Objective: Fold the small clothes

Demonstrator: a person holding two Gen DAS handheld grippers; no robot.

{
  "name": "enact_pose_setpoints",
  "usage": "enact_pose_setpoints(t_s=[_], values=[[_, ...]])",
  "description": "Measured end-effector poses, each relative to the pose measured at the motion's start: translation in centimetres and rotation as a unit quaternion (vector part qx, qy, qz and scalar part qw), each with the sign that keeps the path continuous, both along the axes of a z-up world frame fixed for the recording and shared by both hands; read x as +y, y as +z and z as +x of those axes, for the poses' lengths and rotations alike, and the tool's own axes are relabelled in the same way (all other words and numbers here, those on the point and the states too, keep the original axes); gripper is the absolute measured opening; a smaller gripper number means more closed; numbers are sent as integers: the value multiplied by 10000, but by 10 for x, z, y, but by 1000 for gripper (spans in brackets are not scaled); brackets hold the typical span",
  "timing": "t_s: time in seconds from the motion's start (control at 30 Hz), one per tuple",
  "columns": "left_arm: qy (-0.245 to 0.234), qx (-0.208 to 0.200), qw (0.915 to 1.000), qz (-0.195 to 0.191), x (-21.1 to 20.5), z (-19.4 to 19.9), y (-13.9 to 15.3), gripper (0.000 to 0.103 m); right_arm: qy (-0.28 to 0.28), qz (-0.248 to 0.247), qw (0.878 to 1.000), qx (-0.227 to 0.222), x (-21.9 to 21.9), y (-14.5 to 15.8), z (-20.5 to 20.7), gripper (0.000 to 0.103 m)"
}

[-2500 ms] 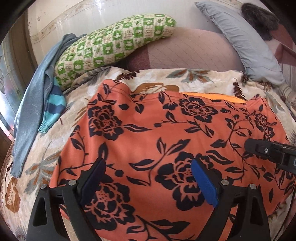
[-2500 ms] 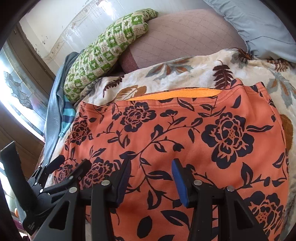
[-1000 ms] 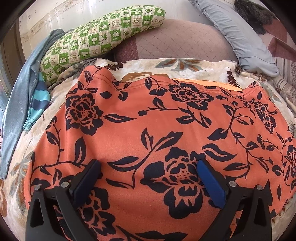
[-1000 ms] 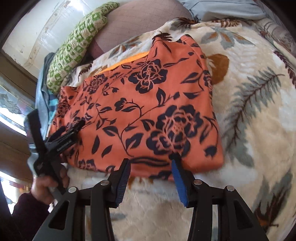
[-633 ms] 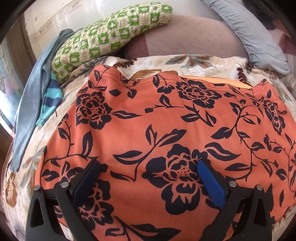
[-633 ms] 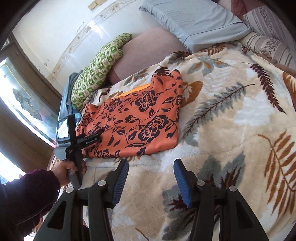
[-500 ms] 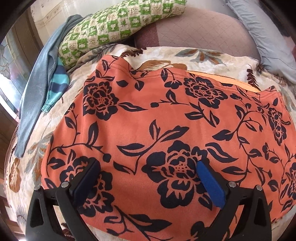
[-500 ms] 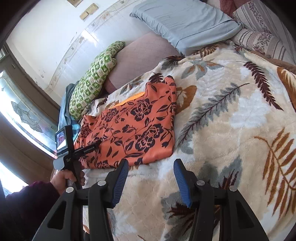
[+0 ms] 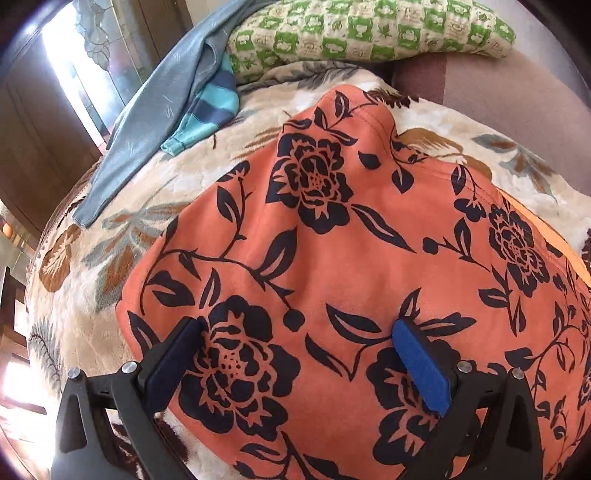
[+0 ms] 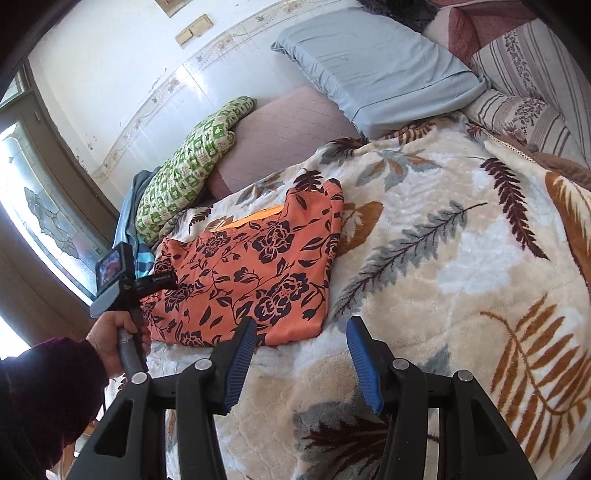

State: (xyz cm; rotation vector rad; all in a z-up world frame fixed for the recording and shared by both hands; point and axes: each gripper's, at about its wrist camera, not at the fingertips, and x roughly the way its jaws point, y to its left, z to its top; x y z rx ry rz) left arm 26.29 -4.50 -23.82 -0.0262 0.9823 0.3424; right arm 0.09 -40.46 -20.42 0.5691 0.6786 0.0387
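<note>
An orange garment with a dark flower print (image 9: 369, 229) lies flat as a folded rectangle on the leaf-patterned blanket (image 10: 461, 258). In the right wrist view the garment (image 10: 258, 266) sits at centre left. My left gripper (image 9: 295, 325) is open wide and hovers over the garment's near left part, with nothing pinched. A person's hand (image 10: 114, 332) holds it at the bed's left edge. My right gripper (image 10: 301, 325) is open and empty above bare blanket, just off the garment's near right corner.
A green checked pillow (image 9: 369, 33) and a mauve cushion (image 10: 288, 129) lie beyond the garment. Blue-grey cloth (image 9: 159, 107) and a teal striped piece (image 9: 207, 118) hang at the bed's left edge by a window (image 10: 44, 221). A grey-blue pillow (image 10: 373, 62) and striped pillows (image 10: 524, 81) line the far right.
My right gripper pulled back and up from the garment's front edge, so the whole bed now shows. My left gripper rolled and shifted toward the garment's left side.
</note>
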Motion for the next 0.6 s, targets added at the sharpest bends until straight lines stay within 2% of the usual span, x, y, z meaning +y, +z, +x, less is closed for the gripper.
enact_pose_setpoints(t_s=[0.1,0.23,0.37,0.43,0.53,0.6], values=[[-90,-92,9995,280,-7,-3,1,103,39,59,10000,-30,1,2,3,55],[-97,138,9998,68,2,7,13,103,99,-23,9999,-31,6,3,7,55],[173,-247,9991,288,12,1,28,103,60,8,10000,-26,6,3,8,55],[345,-216,9985,366,18,0,26,103,51,122,9999,-20,4,2,10,55],[467,59,9981,404,25,0,12,103,62,254,9997,-16,3,2,13,55],[472,30,9981,391,26,-3,7,103,119,329,9994,-39,5,4,16,55]])
